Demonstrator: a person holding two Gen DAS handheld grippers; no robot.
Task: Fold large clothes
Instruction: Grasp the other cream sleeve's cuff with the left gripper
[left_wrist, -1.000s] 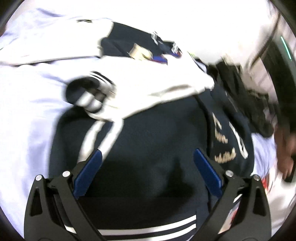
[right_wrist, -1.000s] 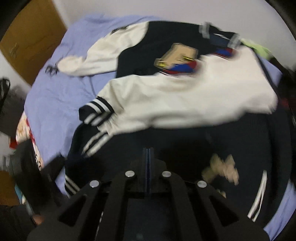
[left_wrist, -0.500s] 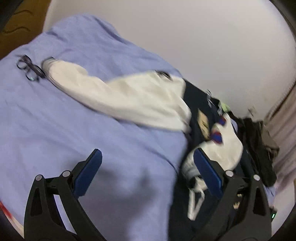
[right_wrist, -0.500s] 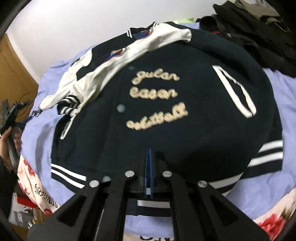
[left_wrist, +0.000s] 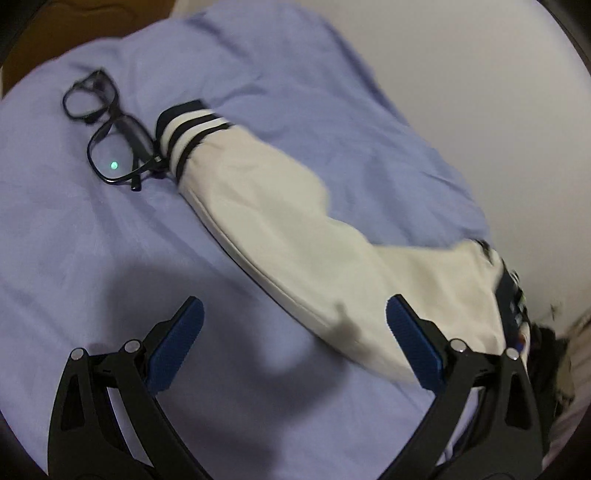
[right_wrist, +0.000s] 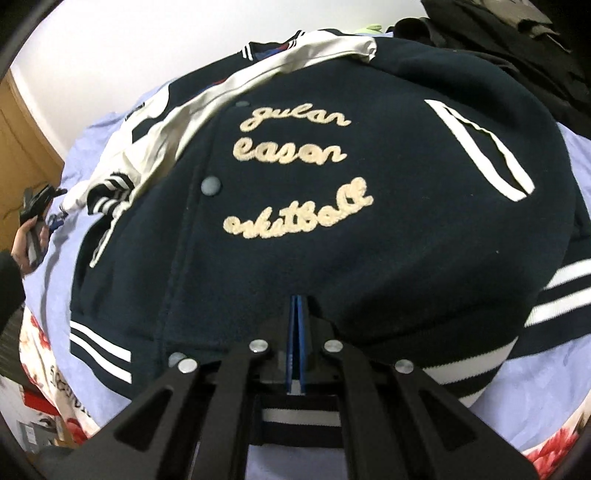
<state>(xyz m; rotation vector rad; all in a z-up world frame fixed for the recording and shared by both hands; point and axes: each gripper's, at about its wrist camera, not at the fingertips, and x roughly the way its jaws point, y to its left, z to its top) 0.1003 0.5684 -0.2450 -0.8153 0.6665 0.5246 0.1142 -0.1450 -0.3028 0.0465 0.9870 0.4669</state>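
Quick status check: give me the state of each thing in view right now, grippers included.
Jacket: lying on the bed, snaps closed, one sleeve folded across it.
Other sleeve: stretched out flat on the sheet.
Glasses: folded, touching the sleeve cuff.
Left gripper: jaws open, empty.
Right gripper: jaws shut at the jacket's hem.

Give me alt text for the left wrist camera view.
An open left gripper hovers over a cream jacket sleeve with a striped cuff, stretched across a lilac bedsheet. Black glasses lie beside the cuff.
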